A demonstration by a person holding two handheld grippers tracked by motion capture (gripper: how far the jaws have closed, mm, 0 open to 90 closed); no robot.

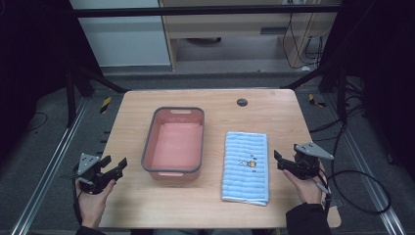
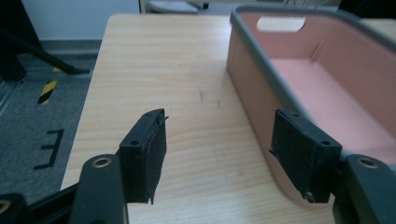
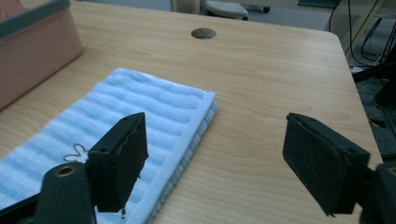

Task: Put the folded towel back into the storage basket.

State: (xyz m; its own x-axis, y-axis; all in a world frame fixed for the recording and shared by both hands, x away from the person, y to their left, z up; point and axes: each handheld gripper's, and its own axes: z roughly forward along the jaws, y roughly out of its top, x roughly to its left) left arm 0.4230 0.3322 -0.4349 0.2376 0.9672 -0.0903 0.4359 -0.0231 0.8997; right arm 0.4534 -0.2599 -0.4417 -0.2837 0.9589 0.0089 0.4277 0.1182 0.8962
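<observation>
Both pairs of my fingers stand spread apart with nothing between them. On the light wooden desk [image 1: 147, 196] I count one pink plastic tub with a grey rim [image 1: 173, 142] and one folded light-blue striped towel [image 1: 246, 166]. My left gripper [image 1: 113, 166] hovers near the desk's left edge, just left of the tub's near corner; in the left gripper view my right-hand finger [image 2: 303, 151] sits just beside the tub's [image 2: 327, 88] outer wall, whether touching I cannot tell, while the other finger is over bare wood. My right gripper [image 1: 281, 161] hangs just right of the towel; in the right gripper view one finger [image 3: 119, 158] is over the towel's [image 3: 140, 112] near edge, the other well clear over bare desk. The towel lies flat, lengthwise, right of the tub and apart from it, ribbed with paler stripes, edged in white, with a small yellow embroidered figure [image 1: 251, 163] near its middle. The tub is rectangular and has cut-out handles at both ends.
</observation>
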